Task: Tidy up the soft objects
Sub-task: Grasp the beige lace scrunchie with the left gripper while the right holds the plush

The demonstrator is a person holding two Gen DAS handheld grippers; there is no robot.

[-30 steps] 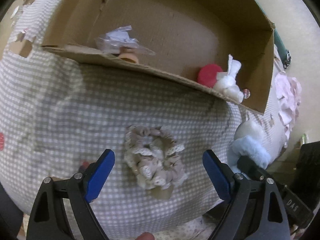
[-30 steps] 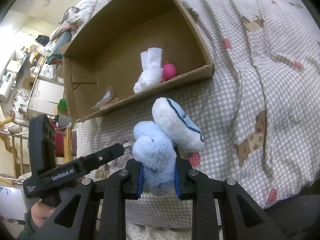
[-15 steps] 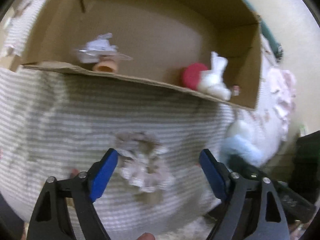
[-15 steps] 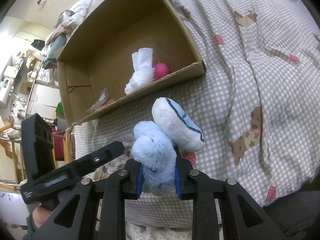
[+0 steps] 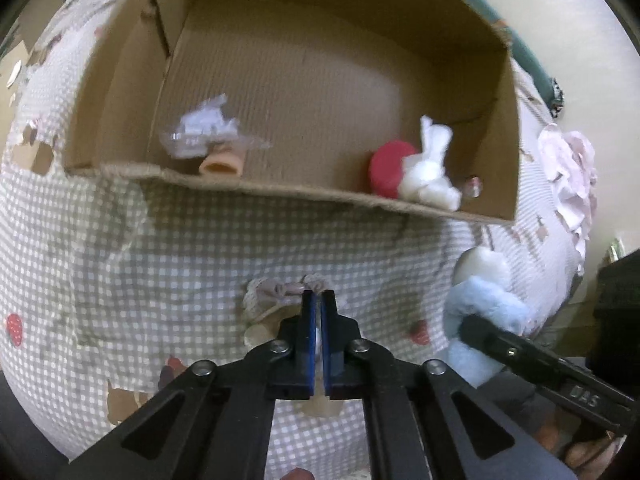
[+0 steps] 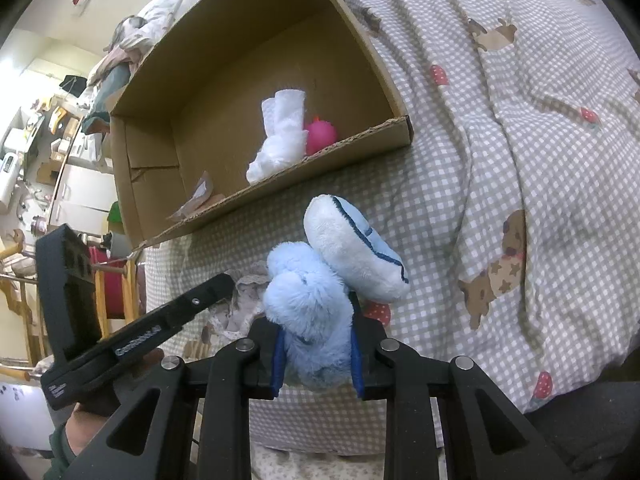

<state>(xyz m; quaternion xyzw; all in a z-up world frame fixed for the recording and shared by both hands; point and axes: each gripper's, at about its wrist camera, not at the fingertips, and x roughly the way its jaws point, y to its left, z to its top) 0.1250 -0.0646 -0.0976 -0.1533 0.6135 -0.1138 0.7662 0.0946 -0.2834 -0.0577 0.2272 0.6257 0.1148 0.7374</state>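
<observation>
Cream wall behind bed; checked bedspread; cluttered bright shelves and wooden rail at left.

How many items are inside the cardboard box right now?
4 visible: a crumpled clear wrapper and peach piece at left, a red ball and white cloth bundle at right. The front wall may hide more.

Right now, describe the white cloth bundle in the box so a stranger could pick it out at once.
Find the open cardboard box lying on the checked bedspread. Look in its right-hand corner near the front edge: the white cloth bundle sits there, touching a pink ball. It is the only white fabric item, unlike the clear plastic wrapper at the left.
</observation>
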